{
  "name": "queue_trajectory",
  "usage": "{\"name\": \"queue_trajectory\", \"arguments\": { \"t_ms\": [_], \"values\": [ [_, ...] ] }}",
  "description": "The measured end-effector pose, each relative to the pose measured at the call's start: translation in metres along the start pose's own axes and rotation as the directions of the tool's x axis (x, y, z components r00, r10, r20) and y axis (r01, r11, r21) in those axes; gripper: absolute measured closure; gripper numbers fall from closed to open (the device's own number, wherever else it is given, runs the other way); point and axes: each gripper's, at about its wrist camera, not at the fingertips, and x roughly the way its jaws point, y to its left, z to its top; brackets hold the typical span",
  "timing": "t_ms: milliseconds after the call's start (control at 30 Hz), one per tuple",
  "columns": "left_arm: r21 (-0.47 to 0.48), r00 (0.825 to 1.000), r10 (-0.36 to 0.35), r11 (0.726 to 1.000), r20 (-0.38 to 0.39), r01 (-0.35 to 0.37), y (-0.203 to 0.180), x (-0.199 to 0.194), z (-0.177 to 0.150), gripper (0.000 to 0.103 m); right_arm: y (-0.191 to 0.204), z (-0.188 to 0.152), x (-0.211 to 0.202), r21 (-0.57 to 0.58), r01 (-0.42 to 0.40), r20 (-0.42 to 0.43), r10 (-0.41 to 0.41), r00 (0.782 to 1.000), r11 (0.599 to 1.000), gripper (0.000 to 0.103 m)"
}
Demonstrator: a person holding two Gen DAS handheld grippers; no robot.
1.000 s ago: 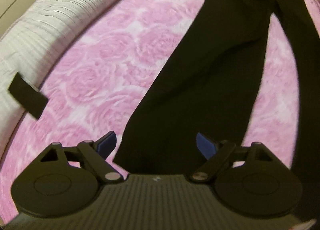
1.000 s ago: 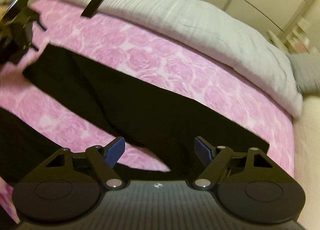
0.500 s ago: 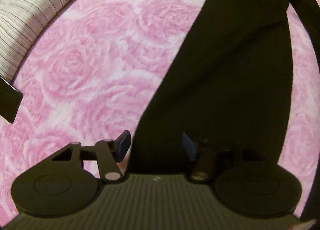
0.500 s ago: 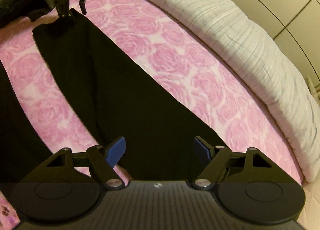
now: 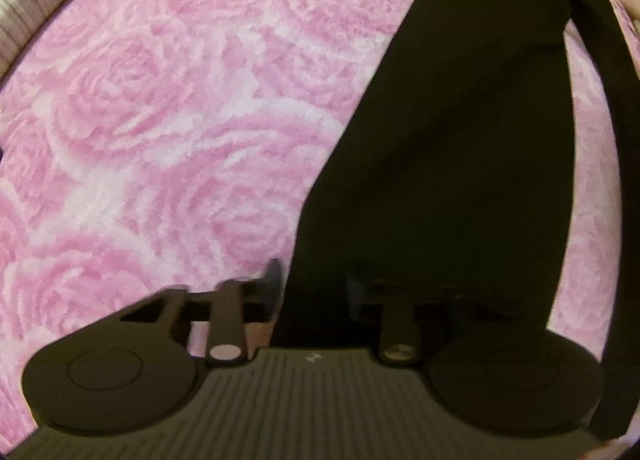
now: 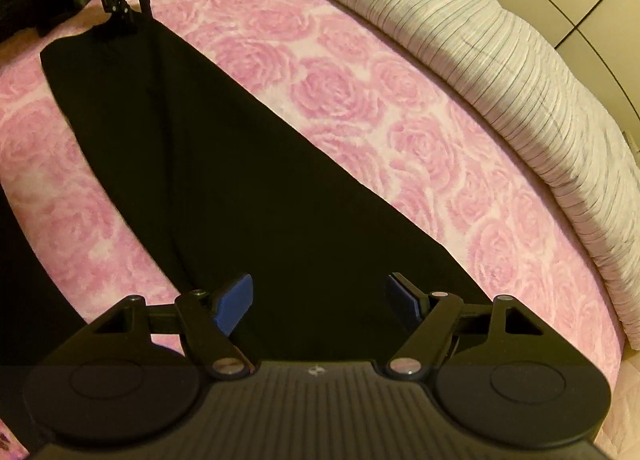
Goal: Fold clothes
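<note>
L gripper (image 5: 312,292) jaws closing on hem corner of black fabric trousers (image 5: 460,140), laid flat on pink rose-print plush blanket (image 5: 160,120), vs wide apart 1s ago; R gripper (image 6: 319,298) open over other end → fold lift prob next.

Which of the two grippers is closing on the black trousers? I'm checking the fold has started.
The left gripper: its jaws are closing on the black trousers at the hem, while the right gripper hangs wide open.
</note>
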Motion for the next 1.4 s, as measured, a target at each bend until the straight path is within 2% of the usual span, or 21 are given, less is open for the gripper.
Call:
{"name": "queue_trajectory", "arguments": {
  "t_ms": [100,233,433,533,633,733,900,1000,1100,1233,1400],
  "values": [
    [0.036,1.000,0.019,0.999,-0.006,-0.019,-0.009,-0.007,0.002,0.100,-0.006,-0.001,0.003,0.000,0.010,-0.016,-0.010,1.000,1.000,0.029],
    [0.081,0.997,0.079,0.993,0.014,-0.080,-0.025,-0.029,0.006,0.101,-0.023,-0.007,0.002,0.007,0.030,-0.025,-0.030,0.999,1.000,0.029],
    [0.130,0.982,0.187,0.973,0.026,-0.189,-0.058,-0.062,0.011,0.101,-0.083,-0.049,0.005,0.036,0.060,-0.059,-0.058,0.997,0.998,0.031],
    [0.135,0.966,0.260,0.957,0.007,-0.258,-0.076,-0.067,0.020,0.101,-0.131,-0.081,0.003,0.035,0.091,-0.079,-0.089,0.993,0.995,0.032],
    [0.110,0.941,0.337,0.937,-0.027,-0.333,-0.093,-0.069,0.030,0.101,-0.180,-0.111,0.005,0.021,0.110,-0.084,-0.108,0.991,0.994,0.034],
    [0.085,0.908,0.411,0.911,-0.088,-0.404,-0.114,-0.071,0.041,0.101,-0.226,-0.137,0.011,-0.015,0.113,-0.089,-0.114,0.989,0.993,0.035],
    [0.060,0.853,0.487,0.872,-0.185,-0.485,-0.146,-0.072,0.063,0.101,-0.291,-0.163,0.042,-0.212,0.060,-0.112,-0.085,0.990,0.975,0.036],
    [0.063,0.834,0.506,0.860,-0.218,-0.506,-0.159,-0.070,0.072,0.101,-0.325,-0.172,0.066,-0.297,0.019,-0.127,-0.059,0.990,0.955,0.038],
    [0.071,0.826,0.524,0.850,-0.208,-0.521,-0.170,-0.070,0.077,0.101,-0.353,-0.168,0.087,-0.287,-0.046,-0.116,0.013,0.993,0.957,0.039],
    [0.101,0.823,0.535,0.844,-0.191,-0.526,-0.178,-0.068,0.078,0.102,-0.363,-0.167,0.107,-0.350,-0.160,-0.121,0.124,0.985,0.923,0.039],
    [0.222,0.812,0.551,0.830,-0.192,-0.511,-0.190,-0.060,0.073,0.102,-0.367,-0.168,0.132,-0.387,-0.261,-0.160,0.214,0.964,0.884,0.039]
  ]
}}
